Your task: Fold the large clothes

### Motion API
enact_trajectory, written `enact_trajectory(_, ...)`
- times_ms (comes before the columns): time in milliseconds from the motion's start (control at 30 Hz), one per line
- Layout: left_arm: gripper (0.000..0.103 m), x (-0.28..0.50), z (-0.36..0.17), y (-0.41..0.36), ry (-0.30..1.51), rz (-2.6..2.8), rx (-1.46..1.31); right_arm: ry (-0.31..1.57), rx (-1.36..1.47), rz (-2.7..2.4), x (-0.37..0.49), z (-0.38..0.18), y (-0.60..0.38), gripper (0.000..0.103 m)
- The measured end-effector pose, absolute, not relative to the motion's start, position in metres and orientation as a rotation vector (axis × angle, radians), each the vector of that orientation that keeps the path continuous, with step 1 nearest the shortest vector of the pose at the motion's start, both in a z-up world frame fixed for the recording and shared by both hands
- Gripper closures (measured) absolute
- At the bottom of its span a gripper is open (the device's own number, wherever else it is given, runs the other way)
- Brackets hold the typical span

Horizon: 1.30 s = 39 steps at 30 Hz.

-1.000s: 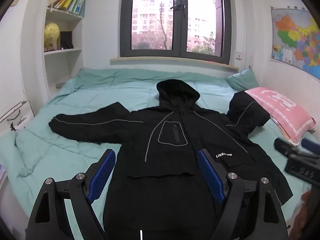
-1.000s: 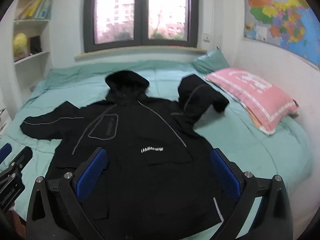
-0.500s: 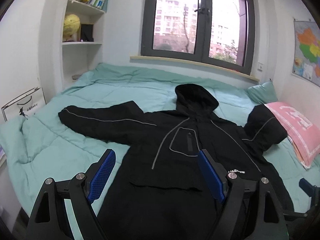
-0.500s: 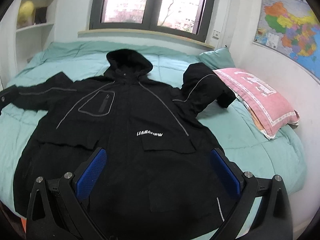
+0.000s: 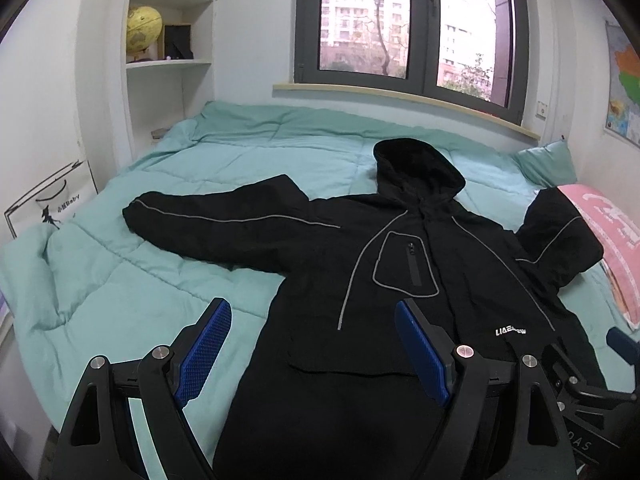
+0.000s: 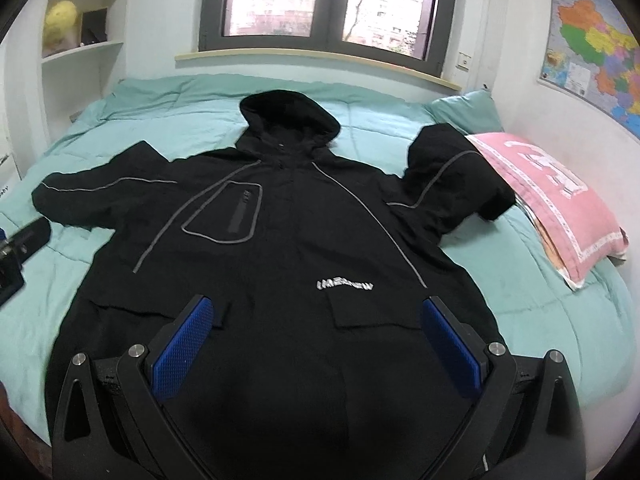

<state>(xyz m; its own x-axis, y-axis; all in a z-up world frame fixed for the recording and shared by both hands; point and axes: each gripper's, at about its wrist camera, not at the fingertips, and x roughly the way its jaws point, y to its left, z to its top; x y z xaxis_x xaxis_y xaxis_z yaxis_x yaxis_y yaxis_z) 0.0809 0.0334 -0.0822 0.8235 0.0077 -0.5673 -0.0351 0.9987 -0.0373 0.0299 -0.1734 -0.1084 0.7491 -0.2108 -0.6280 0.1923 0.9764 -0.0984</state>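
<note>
1. Black hooded jacket (image 6: 288, 248) lies front up, spread flat on the bed w/ teal quilt (image 5: 224, 168); hood (image 6: 288, 116) points toward the window (image 5: 404, 24).
2. One sleeve (image 5: 224, 220) stretched straight out toward the shelf side; other sleeve (image 6: 452, 176) bent back on itself, touching the pink pillow (image 6: 556, 192).
3. Left tool (image 5: 312, 344): jaws wide apart, nothing between the blue pads (image 5: 204, 356), over the jacket's lower edge on the shelf side (contact w/ fabric can't be told).
4. Right tool (image 6: 324, 344): also spread wide & empty, above the hem area below the white chest lettering (image 6: 344, 285).
5. Yellow globe (image 5: 143, 29) on shelf; map (image 6: 596, 44) on wall.
</note>
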Motion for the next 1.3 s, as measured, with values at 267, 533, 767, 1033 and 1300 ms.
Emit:
enact_trajectory(267, 0.018, 0.092, -0.09, 0.035, 0.649, -0.009, -0.091, 0.721, -0.011, -0.186, 0.039, -0.115, -0.172, 0.0)
enact_trajectory(533, 0.018, 0.083, -0.088, 0.039, 0.653, -0.031, -0.114, 0.736, 0.006, -0.183, 0.031, -0.114, -0.17, 0.0)
enact_trajectory(767, 0.018, 0.077, -0.089, 0.048, 0.654, -0.028, -0.127, 0.743, 0.037, -0.186, 0.024, -0.113, -0.17, 0.0)
enact_trajectory(1033, 0.018, 0.094, -0.097, 0.059, 0.673, -0.001, -0.132, 0.768, 0.034, -0.171, 0.043, -0.118, -0.165, 0.0)
enact_trajectory(1300, 0.018, 0.124, -0.105, 0.094, 0.686, 0.056, -0.139, 0.821, 0.068, -0.084, 0.082, -0.123, -0.147, 0.0)
